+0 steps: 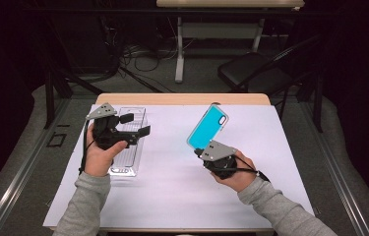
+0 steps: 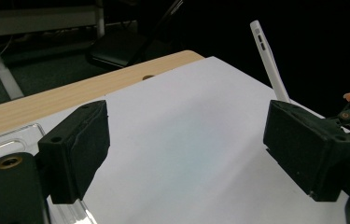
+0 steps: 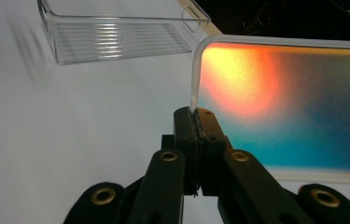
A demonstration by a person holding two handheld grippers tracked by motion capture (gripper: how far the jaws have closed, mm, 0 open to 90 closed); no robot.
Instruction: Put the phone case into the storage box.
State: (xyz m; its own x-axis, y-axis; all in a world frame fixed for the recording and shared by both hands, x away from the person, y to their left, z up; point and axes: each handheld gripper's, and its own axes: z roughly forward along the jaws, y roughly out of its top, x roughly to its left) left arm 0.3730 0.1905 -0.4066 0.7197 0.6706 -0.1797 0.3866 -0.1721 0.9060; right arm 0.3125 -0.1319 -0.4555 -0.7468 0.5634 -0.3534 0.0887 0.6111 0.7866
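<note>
A phone case [image 1: 208, 126] with a turquoise face and a pale rim is held tilted above the white sheet, right of centre. My right gripper [image 1: 202, 151] is shut on its lower edge. In the right gripper view the jaws pinch the rim of the case [image 3: 294, 107], whose surface glows orange and blue. My left gripper [image 1: 138, 125] hovers open over a clear plastic tray [image 1: 132, 147] at the left. Its two pads [image 2: 77, 149] stand wide apart with nothing between them, and the case [image 2: 268, 56] appears edge-on beyond them.
A white sheet [image 1: 172, 172] covers most of the wooden table [image 1: 182, 99]. The clear tray [image 3: 116, 32] lies empty on it. Beyond the table stand a black chair [image 1: 256, 71], a desk leg and cables on the floor.
</note>
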